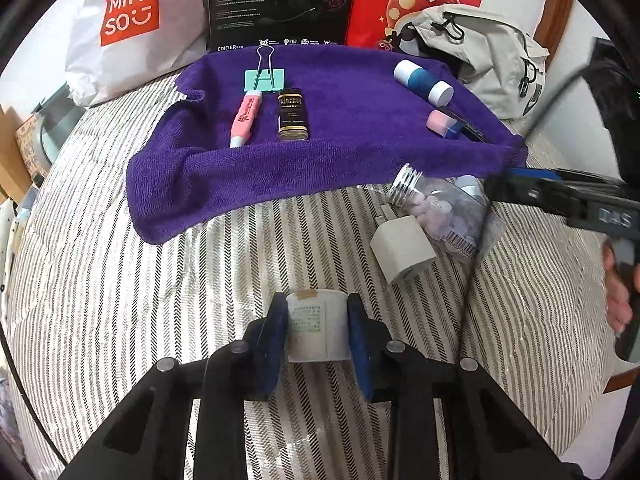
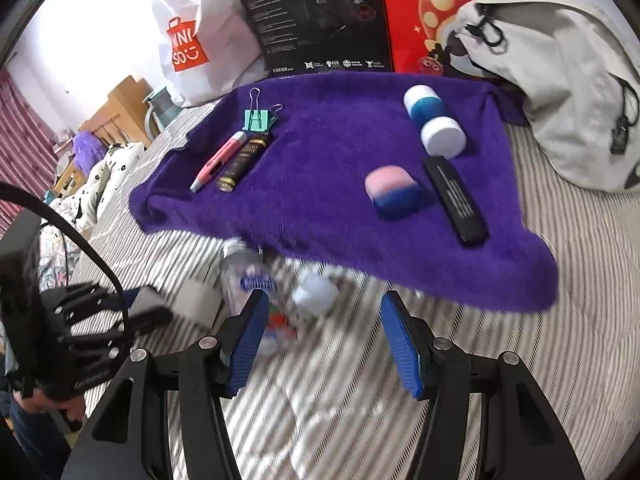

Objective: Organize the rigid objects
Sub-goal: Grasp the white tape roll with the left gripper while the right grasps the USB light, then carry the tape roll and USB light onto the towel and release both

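— Left gripper [image 1: 317,330]?
— Clamped on a small white jar [image 1: 317,327] above the striped bedding [image 1: 120,280]; its label print is too fine to read.
— Right gripper [image 2: 324,340]?
— Fingers apart, holding nothing.
— Legible writing?
— Bag [image 1: 132,20] reads "MINISO"; black box [image 1: 280,0] "EDIFIER"; bottle [image 1: 293,114] on the purple towel [image 1: 340,152] "GRAND RESERVE".

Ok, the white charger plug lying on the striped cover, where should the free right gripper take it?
Grip the white charger plug across its two flat side faces at mid-body, coming straight down from above with the right gripper, whose jaws stand open. It lies flat, prongs toward the clear jar, so stay off that crowded end.
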A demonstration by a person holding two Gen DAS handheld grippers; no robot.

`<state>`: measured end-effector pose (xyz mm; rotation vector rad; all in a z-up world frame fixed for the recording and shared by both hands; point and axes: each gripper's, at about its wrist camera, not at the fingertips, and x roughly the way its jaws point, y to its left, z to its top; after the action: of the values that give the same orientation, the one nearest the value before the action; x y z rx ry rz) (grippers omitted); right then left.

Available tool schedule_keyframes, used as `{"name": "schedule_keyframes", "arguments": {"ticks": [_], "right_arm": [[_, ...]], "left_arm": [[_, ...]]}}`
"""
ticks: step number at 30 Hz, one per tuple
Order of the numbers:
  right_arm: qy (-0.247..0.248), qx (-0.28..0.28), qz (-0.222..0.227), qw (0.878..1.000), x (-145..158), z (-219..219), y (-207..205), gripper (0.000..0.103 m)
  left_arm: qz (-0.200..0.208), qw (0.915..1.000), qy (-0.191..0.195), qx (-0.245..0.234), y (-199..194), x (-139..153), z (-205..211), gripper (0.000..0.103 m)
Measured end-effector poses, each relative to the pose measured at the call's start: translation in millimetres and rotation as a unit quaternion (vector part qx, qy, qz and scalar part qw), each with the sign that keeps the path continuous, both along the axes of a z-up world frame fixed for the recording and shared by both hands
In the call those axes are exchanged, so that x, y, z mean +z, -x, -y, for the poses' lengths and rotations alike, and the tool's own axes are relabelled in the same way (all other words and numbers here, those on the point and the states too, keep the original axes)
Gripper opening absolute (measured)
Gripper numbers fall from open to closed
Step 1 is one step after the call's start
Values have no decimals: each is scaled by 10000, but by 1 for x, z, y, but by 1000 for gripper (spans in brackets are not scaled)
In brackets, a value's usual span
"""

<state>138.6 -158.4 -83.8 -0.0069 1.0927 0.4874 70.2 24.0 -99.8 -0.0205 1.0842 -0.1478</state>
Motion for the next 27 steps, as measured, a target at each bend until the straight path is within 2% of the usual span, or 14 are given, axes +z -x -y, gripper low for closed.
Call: {"name": "schedule_keyframes", "arguments": {"ticks": [3, 8, 10, 15, 20, 27], "right_arm": [[191, -9, 72, 9998, -7, -10, -6, 51], [439, 107, 80, 9989, -20, -24, -6, 32], [639, 206, 220, 9975, -25, -28, -2, 30], [763, 284, 136, 9966, -24, -12, 4, 30], [893, 264, 83, 9956, -24, 8, 10, 30], [1099, 277, 282, 9932, -25, 3, 17, 29]], "left_arm": [[11, 10000, -30, -9, 0, 0, 0, 28], [32, 10000, -37, -40, -1, 1, 1, 28], [38, 10000, -5, -46, -2, 1, 2, 28], [55, 9999, 134, -21, -1, 1, -2, 28], [96, 9999, 13, -26, 0, 0, 2, 28], [126, 9999, 6, -21, 1, 1, 3, 28]]}}
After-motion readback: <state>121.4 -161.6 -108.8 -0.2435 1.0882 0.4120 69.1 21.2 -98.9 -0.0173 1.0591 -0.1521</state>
